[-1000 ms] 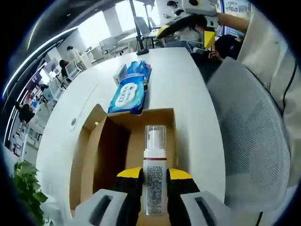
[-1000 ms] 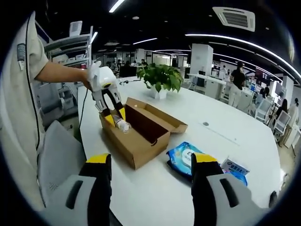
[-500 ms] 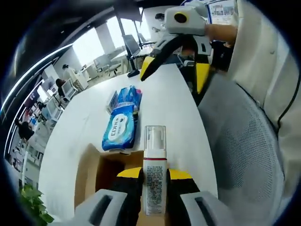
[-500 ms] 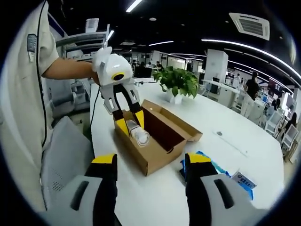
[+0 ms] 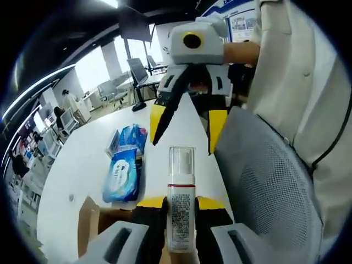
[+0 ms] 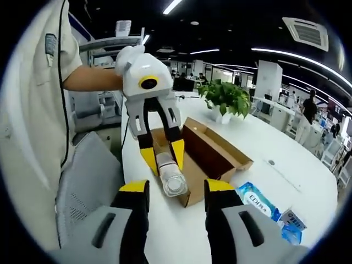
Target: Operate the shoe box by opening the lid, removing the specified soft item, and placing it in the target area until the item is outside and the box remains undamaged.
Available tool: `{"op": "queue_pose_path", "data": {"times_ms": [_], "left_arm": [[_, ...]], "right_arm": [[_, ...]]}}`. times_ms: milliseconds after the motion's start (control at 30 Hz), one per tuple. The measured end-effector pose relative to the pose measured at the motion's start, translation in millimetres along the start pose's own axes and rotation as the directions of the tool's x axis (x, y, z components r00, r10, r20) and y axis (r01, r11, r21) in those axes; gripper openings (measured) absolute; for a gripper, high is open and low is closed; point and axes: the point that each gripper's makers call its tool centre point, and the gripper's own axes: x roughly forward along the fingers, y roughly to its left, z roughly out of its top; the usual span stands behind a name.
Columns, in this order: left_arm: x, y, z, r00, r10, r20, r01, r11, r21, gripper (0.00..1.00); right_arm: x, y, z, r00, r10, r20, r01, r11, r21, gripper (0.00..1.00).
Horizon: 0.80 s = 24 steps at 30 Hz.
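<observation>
Left tongs (image 5: pixel 181 204) gripping bottle (image 5: pixel 181 206), right tongs (image 6: pixel 171 188) parted, plant (image 6: pixel 224 96)

In the right gripper view, an open brown cardboard shoe box (image 6: pixel 212 157) is sitting on the white surface (image 6: pixel 286 165), a potted green plant (image 6: pixel 225 99) standing behind it and blue wipe packs (image 6: pixel 258 199) lying right of it.

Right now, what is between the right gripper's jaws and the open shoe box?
In the right gripper view, the left gripper hangs there, shut on a pump bottle whose clear cap points at the open right gripper. The shoe box lies behind them.
</observation>
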Motion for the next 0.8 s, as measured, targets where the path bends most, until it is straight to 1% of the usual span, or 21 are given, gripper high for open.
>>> {"op": "queue_pose_path", "data": {"times_ms": [100,167,233,267,300,500,567,700,800], "left_arm": [[1.1,-4.3,5.6,1.0,-0.017,0.022,0.017,1.0,0.005,0.19],[2.0,-7.5,8.2,0.999,-0.031,0.032,0.031,1.0,0.003,0.19],[2.6,-10.4,11.0,0.998,-0.042,0.046,0.042,0.999,0.004,0.19],[3.2,-12.5,14.2,0.996,-0.054,0.064,0.055,0.998,-0.005,0.19],[3.0,-12.8,15.4,0.996,-0.057,0.07,0.058,0.998,-0.01,0.19],[1.9,-18.3,17.1,0.993,-0.094,0.077,0.095,0.995,-0.012,0.19],[1.5,-21.1,17.4,0.99,-0.116,0.082,0.119,0.993,-0.023,0.19],[2.1,-23.2,18.0,0.988,-0.132,0.086,0.135,0.99,-0.035,0.19],[3.7,-25.2,18.2,0.986,-0.142,0.082,0.146,0.988,-0.045,0.19]], "right_arm": [[-1.6,2.6,0.2,1.0,0.007,0.0,-0.007,1.0,-0.015,0.25],[-2.2,3.0,0.2,1.0,0.007,0.0,-0.007,1.0,-0.018,0.24],[-2.4,8.7,0.2,1.0,0.031,-0.004,-0.031,0.999,-0.02,0.22],[-2.6,11.6,-0.3,0.999,0.042,-0.009,-0.043,0.999,-0.022,0.2],[-2.6,13.5,-0.2,0.999,0.049,-0.011,-0.049,0.999,-0.022,0.19],[-3.5,20.4,2.5,0.997,0.067,-0.023,-0.068,0.996,-0.053,0.18],[-3.8,22.4,3.3,0.997,0.073,-0.028,-0.074,0.996,-0.055,0.18],[-4.9,26.8,6.9,0.996,0.082,-0.026,-0.084,0.992,-0.095,0.17],[-4.8,28.2,7.8,0.996,0.089,-0.031,-0.092,0.992,-0.092,0.17]]}}
